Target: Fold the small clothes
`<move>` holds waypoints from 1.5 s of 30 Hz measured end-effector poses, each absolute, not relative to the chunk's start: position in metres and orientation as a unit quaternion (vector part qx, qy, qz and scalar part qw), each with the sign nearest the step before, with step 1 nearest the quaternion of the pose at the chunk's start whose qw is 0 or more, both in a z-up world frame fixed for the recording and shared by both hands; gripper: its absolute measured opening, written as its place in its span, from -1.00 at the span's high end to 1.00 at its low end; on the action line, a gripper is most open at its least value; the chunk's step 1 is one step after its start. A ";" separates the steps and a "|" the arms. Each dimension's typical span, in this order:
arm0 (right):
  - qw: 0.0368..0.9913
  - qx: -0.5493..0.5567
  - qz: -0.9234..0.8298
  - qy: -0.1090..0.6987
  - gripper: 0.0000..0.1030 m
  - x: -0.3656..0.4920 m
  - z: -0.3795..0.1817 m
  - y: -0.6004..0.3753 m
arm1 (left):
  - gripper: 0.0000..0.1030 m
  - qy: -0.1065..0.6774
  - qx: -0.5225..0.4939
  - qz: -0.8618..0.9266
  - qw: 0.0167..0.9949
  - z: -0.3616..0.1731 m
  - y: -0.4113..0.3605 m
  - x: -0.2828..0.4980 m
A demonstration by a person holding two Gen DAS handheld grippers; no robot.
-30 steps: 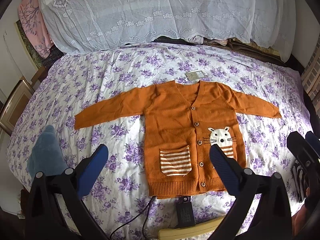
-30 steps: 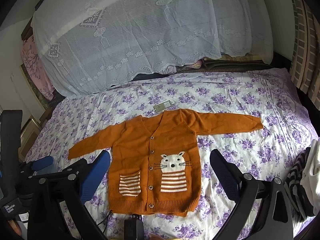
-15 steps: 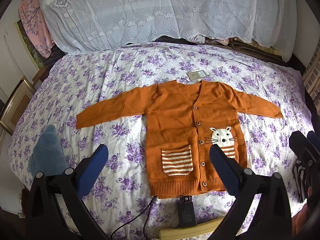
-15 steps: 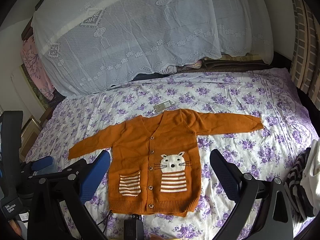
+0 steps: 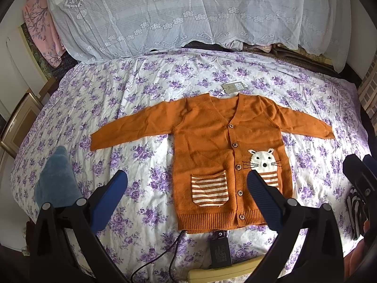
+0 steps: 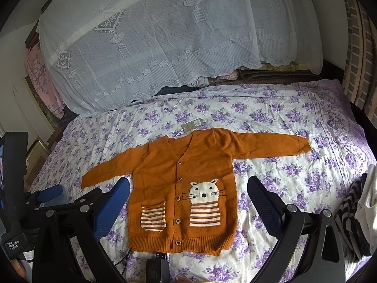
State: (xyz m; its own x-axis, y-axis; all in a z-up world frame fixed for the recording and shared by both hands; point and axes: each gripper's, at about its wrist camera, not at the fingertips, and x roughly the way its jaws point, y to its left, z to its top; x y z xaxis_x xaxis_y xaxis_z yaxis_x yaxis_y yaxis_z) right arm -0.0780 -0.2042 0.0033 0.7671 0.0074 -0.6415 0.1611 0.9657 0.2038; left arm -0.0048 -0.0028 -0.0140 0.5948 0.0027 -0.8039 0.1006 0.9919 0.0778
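My left tool (image 5: 186,186) has drifted slightly left, so the cardigan (image 5: 212,146) sits further right. I see nothing else changed.

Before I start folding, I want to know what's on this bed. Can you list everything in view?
cardigan: one, orange, spread flat mid-bed, sleeves out
hang tag: one, pale, at the collar
bedsheet: one, white with purple flowers
lace cover: one, white, over the pile behind
blue cloth: one, left bed edge
striped garment: one, black and white, right edge
adapter: one, black, below the hem
left gripper: open, empty
right gripper: open, empty
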 end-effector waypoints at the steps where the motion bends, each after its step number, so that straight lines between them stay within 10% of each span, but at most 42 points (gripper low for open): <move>1: 0.932 0.124 -0.042 0.339 -0.93 -0.078 0.003 -0.204 | -0.91 0.449 0.058 -0.027 0.891 -0.014 -0.004 -0.004; 28: 0.928 0.134 -0.037 0.345 -0.93 -0.079 -0.004 -0.201 | -0.91 0.457 0.062 -0.025 0.887 -0.025 0.000 -0.011; 45: 0.894 0.326 0.064 0.300 -0.93 -0.109 -0.024 -0.238 | -0.91 0.479 0.053 -0.039 0.875 -0.036 -0.013 0.010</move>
